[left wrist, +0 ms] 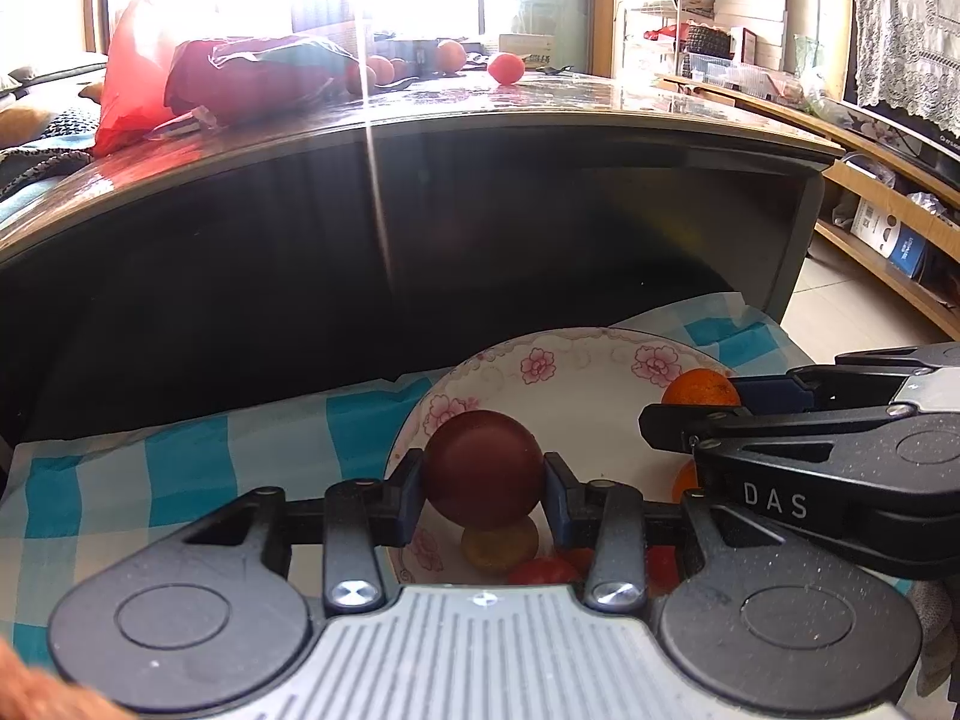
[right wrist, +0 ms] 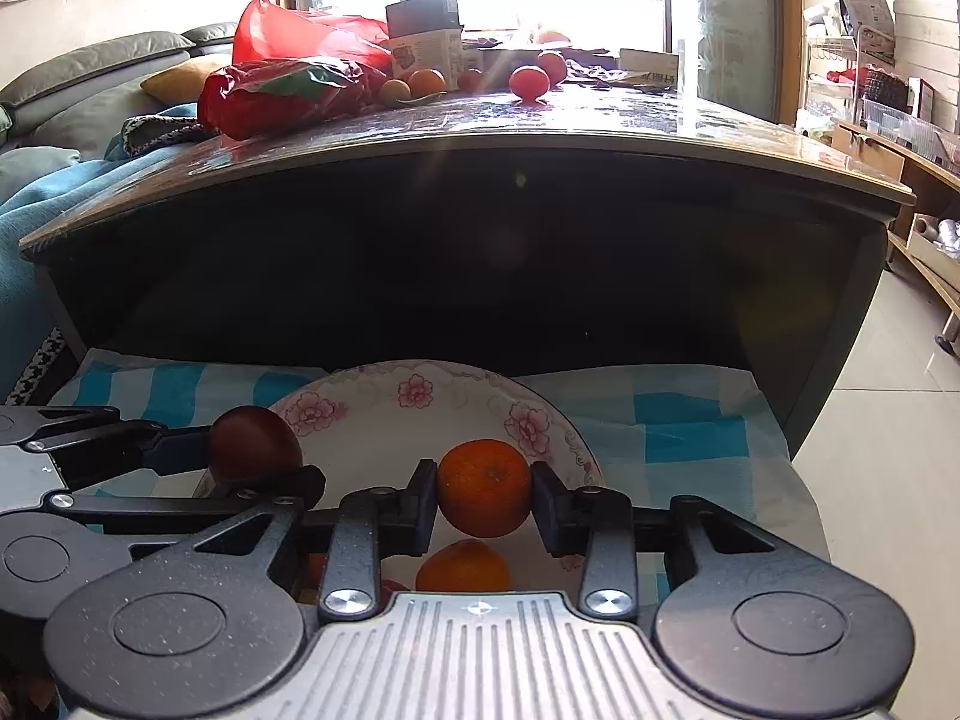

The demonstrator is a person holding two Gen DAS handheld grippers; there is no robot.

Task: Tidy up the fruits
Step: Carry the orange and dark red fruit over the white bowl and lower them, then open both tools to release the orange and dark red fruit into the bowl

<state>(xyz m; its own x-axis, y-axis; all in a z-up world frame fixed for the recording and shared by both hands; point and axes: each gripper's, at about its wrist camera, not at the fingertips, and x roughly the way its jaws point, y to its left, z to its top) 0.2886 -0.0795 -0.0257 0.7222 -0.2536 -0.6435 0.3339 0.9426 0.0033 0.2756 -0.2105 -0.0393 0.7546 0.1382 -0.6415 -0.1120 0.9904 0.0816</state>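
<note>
My left gripper (left wrist: pixel 485 486) is shut on a dark red plum (left wrist: pixel 483 465) and holds it above the flowered white plate (left wrist: pixel 576 384). My right gripper (right wrist: pixel 483 495) is shut on an orange mandarin (right wrist: pixel 485 485) above the same plate (right wrist: pixel 372 420). Each gripper shows in the other's view, the right (left wrist: pixel 702 414) with its mandarin (left wrist: pixel 701 389), the left (right wrist: pixel 252 468) with its plum (right wrist: pixel 255 444). On the plate below lie another mandarin (right wrist: pixel 463 567), a yellowish fruit (left wrist: pixel 499 546) and red fruits (left wrist: pixel 543 571).
The plate sits on a blue-and-white checked cloth (left wrist: pixel 180 468) on a low shelf under a dark tabletop (right wrist: pixel 540 138). On the tabletop lie red bags (right wrist: pixel 288 90), a box (right wrist: pixel 426 42) and several loose fruits (right wrist: pixel 529 83). A tiled floor (right wrist: pixel 888 390) lies to the right.
</note>
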